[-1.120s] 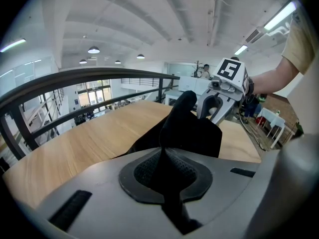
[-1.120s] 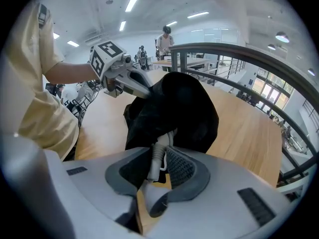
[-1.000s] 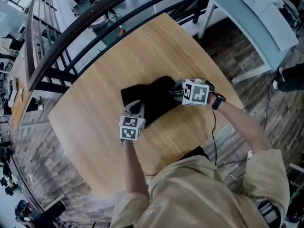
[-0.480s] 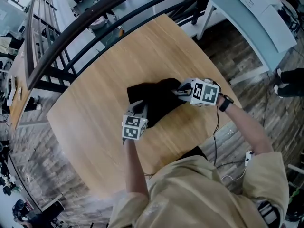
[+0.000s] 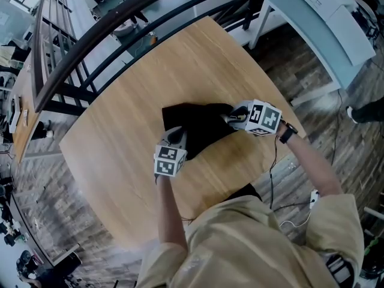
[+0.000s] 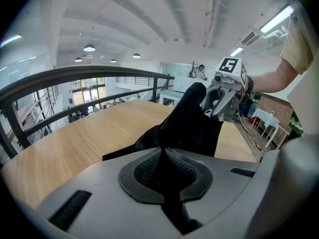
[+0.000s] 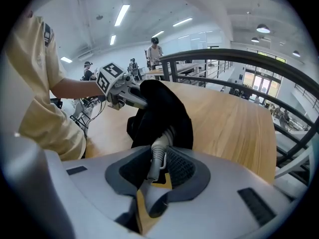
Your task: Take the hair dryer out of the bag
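Note:
A black cloth bag [image 5: 198, 125] lies in the middle of the round wooden table [image 5: 132, 101]. My left gripper [image 5: 174, 139] is shut on the bag's near edge, and the pinched fabric [image 6: 164, 156] runs up between its pads. At the bag's right end, my right gripper [image 5: 231, 118] is shut on a grey ribbed end of the hair dryer [image 7: 158, 151] that sticks out of the bag's mouth [image 7: 160, 114]. The rest of the hair dryer is hidden inside the black cloth. Each gripper view shows the other gripper, the right [image 6: 218, 99] and the left [image 7: 125, 95], at the far side of the bag.
A dark metal railing [image 5: 90, 35] curves round the table's far and left sides. A pale blue-white table [image 5: 312, 29] stands at the upper right. A thin cable [image 5: 273, 173] hangs from the right wrist near the table's front edge. People stand far off in the room.
My right gripper has moved to the right with the grey end in it, and the bag has slid and stretched a little that way. The left gripper has stayed put.

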The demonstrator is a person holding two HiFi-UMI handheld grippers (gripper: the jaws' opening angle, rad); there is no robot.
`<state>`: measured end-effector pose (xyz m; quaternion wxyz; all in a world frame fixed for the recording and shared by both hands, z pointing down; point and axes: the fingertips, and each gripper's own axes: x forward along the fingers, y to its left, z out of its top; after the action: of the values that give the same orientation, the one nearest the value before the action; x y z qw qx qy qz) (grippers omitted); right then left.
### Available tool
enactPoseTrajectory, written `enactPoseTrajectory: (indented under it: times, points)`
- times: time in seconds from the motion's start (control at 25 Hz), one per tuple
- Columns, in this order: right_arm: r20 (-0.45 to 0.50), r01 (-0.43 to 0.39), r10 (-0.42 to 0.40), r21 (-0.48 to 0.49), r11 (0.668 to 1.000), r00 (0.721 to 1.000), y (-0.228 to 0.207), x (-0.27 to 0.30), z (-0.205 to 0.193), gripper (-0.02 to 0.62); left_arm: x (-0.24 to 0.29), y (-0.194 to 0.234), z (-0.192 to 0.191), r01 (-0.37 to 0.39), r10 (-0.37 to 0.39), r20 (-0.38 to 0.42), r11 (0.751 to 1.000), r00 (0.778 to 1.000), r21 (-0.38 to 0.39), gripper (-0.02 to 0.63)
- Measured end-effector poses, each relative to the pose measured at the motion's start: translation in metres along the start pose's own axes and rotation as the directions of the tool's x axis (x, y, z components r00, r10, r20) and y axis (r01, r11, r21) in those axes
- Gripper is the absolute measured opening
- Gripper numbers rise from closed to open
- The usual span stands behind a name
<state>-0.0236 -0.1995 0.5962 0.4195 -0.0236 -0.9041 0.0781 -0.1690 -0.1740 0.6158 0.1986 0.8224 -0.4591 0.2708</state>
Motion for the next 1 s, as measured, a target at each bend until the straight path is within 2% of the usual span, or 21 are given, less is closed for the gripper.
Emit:
enactPoseTrajectory:
  times: [0.2,0.72,1.0]
  points:
    - [0.016,-0.004,0.003,0.049,0.999,1.0,-0.001,0.005,-0.01,0.087,0.001,0.0,-0.003,0.002,-0.002,-0.004,1.0,1.0,0.004,0.021]
    - [0.046,-0.018,0.015,0.063,0.998,0.999,-0.003,0.025,-0.038,0.087,0.004,-0.006,-0.005,0.024,-0.024,-0.015,1.0,1.0,0.017,0.021]
    - [-0.022,-0.019,0.019,0.016,1.0,1.0,0.0,0.036,-0.058,0.087,0.01,-0.015,-0.005,0.039,-0.039,-0.023,0.999,0.999,0.026,0.021]
